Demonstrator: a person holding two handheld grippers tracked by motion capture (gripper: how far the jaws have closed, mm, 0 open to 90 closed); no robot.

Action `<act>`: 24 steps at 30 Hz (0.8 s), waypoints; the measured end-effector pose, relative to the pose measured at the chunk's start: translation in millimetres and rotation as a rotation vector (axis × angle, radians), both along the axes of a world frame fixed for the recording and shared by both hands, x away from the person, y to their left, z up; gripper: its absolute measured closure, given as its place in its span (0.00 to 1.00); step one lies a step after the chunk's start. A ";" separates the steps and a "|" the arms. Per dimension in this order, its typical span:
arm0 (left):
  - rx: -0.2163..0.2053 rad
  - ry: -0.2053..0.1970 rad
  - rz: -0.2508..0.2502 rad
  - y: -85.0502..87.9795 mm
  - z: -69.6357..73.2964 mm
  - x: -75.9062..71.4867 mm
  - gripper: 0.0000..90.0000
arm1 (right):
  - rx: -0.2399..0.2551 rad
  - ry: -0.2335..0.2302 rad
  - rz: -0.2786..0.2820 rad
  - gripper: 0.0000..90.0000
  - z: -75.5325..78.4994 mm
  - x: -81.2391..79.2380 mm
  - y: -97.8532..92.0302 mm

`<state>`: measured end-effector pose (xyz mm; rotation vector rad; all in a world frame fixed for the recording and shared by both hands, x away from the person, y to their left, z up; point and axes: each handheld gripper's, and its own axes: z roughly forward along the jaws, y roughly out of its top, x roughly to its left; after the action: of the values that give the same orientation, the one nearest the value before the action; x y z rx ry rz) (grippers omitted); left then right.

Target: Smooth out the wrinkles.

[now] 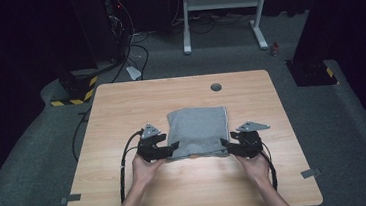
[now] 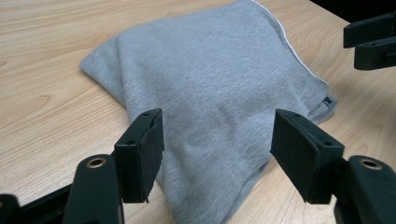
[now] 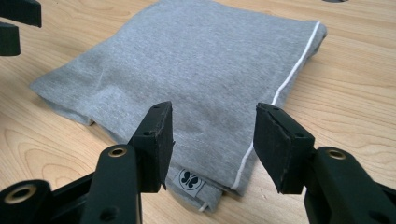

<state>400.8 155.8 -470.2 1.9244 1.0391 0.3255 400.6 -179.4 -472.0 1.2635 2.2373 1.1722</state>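
The folded grey cloth (image 1: 198, 132) lies flat on the wooden table (image 1: 121, 103), near its middle (a small label sits at one near corner). The left gripper (image 1: 174, 146) and the right gripper (image 1: 224, 143) flank its near corners, both spread, pinching nothing.

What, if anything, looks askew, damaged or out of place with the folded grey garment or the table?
Nothing stands out. The folded grey garment lies flat and fairly square on the wooden table, with no visible tears or stains. The left gripper and right gripper sit open at its near corners, gripping nothing.
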 end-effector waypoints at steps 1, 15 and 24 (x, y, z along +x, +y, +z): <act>0.005 -0.001 0.004 0.2 0.3 -0.1 0.38 | -0.001 -0.005 0.000 0.53 0.3 -0.1 -0.9; -0.024 -0.004 -0.001 9.0 2.9 -5.7 0.36 | 0.023 -0.018 -0.008 0.52 4.0 -5.6 -11.1; -0.050 -0.017 0.008 20.2 6.0 -11.7 0.36 | 0.052 -0.026 -0.030 0.52 4.9 -9.9 -22.6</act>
<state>389.2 176.0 -464.2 1.8703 1.0355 0.3170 390.6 -202.0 -467.1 1.2901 2.1750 1.2357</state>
